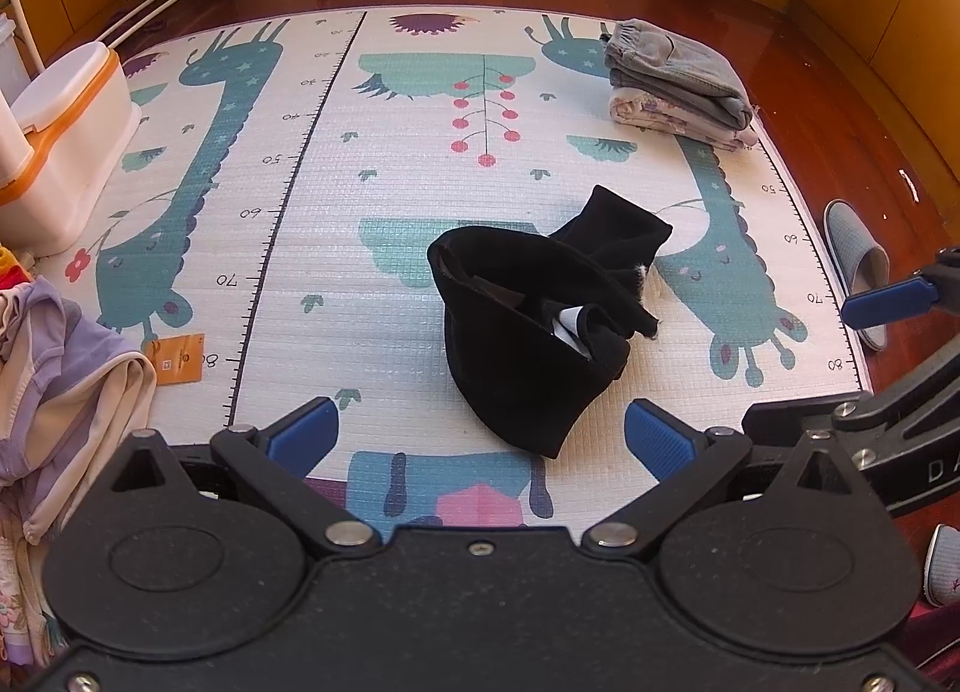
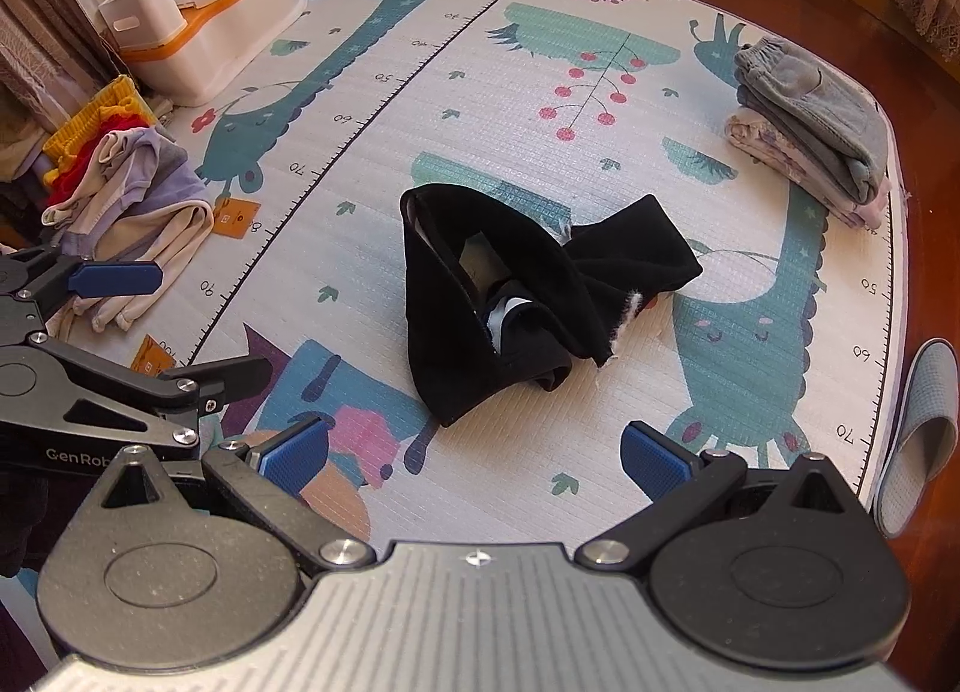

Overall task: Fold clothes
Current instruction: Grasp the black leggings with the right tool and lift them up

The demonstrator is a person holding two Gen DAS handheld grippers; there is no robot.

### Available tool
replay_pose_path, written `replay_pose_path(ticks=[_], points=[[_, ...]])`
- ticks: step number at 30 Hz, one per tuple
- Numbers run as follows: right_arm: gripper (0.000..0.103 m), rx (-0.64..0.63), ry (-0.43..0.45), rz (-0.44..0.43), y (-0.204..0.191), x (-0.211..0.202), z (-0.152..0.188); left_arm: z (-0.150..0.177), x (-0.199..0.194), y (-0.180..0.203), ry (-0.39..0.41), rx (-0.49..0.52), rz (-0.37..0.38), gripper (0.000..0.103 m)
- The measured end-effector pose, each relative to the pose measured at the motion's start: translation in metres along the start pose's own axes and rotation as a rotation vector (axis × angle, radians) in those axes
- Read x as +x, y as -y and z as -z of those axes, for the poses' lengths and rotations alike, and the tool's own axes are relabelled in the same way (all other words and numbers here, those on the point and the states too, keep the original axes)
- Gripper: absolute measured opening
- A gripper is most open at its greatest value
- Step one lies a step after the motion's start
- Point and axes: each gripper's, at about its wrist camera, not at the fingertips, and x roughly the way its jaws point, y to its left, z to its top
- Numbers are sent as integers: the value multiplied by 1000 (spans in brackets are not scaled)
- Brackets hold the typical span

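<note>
Both grippers are just hanging over the mat with nothing in them. The left gripper (image 1: 482, 437) has its blue fingers spread wide, and the right gripper (image 2: 477, 455) is spread just as wide, both aimed at the same thing from the near side without touching it.

That thing is a black garment (image 1: 528, 326), lying crumpled in a heap around the middle of the play mat (image 1: 288, 248), the one with the giraffe cartoons and ruler markings. It's bunched up with a bit of white label showing in the folds.

Further out, at the far right corner of the mat, there's a folded stack (image 1: 678, 80), grey clothes on top of something pale and patterned. On the left edge sits a messy pile of unfolded clothes (image 2: 126, 194), purple and cream. Behind that is a white and orange box (image 2: 210, 14). A grey slipper (image 2: 918, 434) sits off the mat's right edge on the wood floor.
</note>
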Motion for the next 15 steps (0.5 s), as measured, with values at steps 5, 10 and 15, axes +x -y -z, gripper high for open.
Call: replay_pose_path(ticks=[5, 10, 15], points=[[103, -40, -11, 0, 21, 2, -23, -8, 10, -7, -35, 10, 69, 103], [103, -42, -14, -5, 44, 13, -39, -20, 20, -16, -82, 36, 166, 102], [102, -107, -14, 14, 60, 31, -52, -32, 22, -15, -121, 193, 219, 102]])
